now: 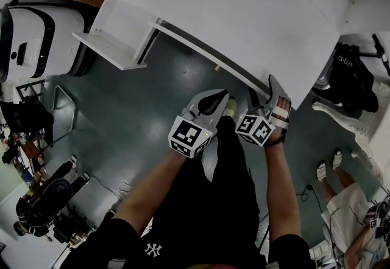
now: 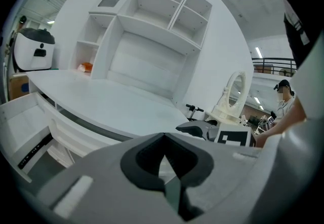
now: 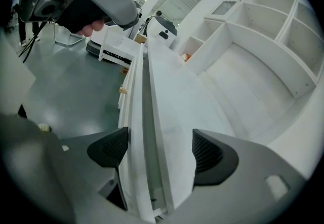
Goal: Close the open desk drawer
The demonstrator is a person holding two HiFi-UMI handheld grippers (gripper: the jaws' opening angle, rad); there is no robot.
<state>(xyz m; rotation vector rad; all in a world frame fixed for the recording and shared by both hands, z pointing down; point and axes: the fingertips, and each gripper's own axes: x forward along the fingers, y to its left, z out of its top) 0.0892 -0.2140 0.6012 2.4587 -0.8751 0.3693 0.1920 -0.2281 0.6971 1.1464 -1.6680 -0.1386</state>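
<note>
The drawer (image 1: 113, 48) stands pulled out at the desk's (image 1: 231, 6) left end, over the grey floor (image 1: 140, 115); in the left gripper view it shows open at the far left (image 2: 25, 126). The left tool (image 1: 214, 100) hangs clenched in front of the desk, tips together (image 2: 164, 139) with nothing between them. The right tool (image 1: 266, 96) is released, its pads (image 3: 109, 149) apart on either side of the desk's front edge (image 3: 152, 116), well apart from the drawer.

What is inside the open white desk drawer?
The open white desk drawer shows only a bare white bottom. Anything farther back, under the white desktop, is covered.
</note>
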